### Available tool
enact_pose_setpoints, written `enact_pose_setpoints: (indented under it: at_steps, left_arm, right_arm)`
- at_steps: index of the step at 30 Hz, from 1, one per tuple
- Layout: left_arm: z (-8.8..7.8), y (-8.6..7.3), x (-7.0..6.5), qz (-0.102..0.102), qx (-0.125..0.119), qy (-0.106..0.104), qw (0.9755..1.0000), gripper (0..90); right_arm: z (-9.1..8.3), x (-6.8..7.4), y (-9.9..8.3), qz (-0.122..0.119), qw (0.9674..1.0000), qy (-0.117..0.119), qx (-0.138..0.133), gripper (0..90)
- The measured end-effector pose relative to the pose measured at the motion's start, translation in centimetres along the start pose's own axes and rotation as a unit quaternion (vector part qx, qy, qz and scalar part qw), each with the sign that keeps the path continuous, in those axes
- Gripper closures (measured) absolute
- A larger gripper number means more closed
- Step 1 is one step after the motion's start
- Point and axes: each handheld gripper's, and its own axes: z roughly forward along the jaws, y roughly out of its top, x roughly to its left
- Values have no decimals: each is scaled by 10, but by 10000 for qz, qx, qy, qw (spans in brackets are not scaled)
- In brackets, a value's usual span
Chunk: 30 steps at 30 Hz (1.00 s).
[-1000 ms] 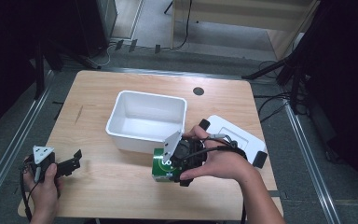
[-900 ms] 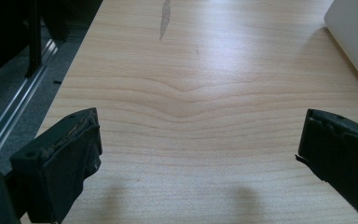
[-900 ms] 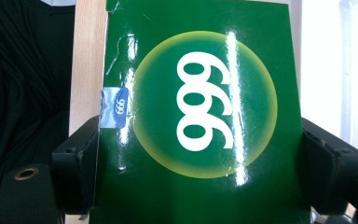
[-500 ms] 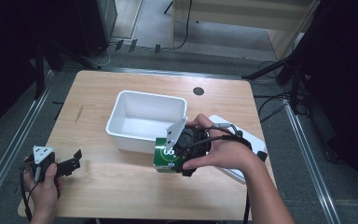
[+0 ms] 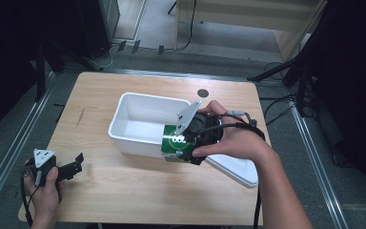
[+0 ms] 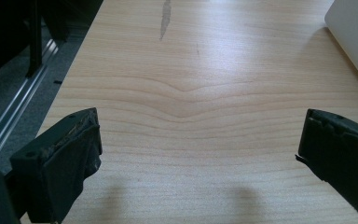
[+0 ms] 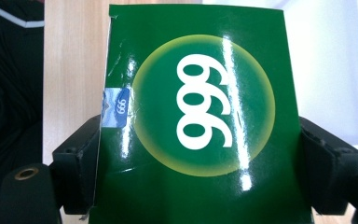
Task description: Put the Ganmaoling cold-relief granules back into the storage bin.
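Green box [image 5: 174, 142] now sits higher and closer to the white bin [image 5: 138, 121] than a second ago, clamped in the right gripper [image 5: 190, 143] at the bin's near rim. Looks like drop-in comes next. Left gripper [image 5: 71, 167] idle, jaws apart, on the table [image 5: 138, 191].

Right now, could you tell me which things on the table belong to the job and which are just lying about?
In the job:
- green box, clamped in the right gripper
- white bin beside it

Lying about:
- white lid
- left gripper, open, idle on the table
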Motion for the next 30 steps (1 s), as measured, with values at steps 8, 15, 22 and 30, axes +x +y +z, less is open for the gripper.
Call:
enact_pose_setpoints:
  at_steps: [8, 15, 22, 30]
  left_arm:
    - [0, 0, 0, -16, -13, 2, 10000, 0]
    - [0, 0, 1, -28, 6, -32, 10000, 0]
    - [0, 0, 1, -28, 2, -37, 10000, 0]
    - [0, 0, 0, -28, -1, -40, 10000, 0]
  right_arm:
    - [1, -24, 1, 195, 9997, -88, -151, 154]
    - [12, -46, 3, 384, 9991, -74, -158, 154]
    - [22, -65, 10, 507, 9985, -59, -188, 155]
    - [33, -78, 14, 587, 9980, -100, -219, 154]
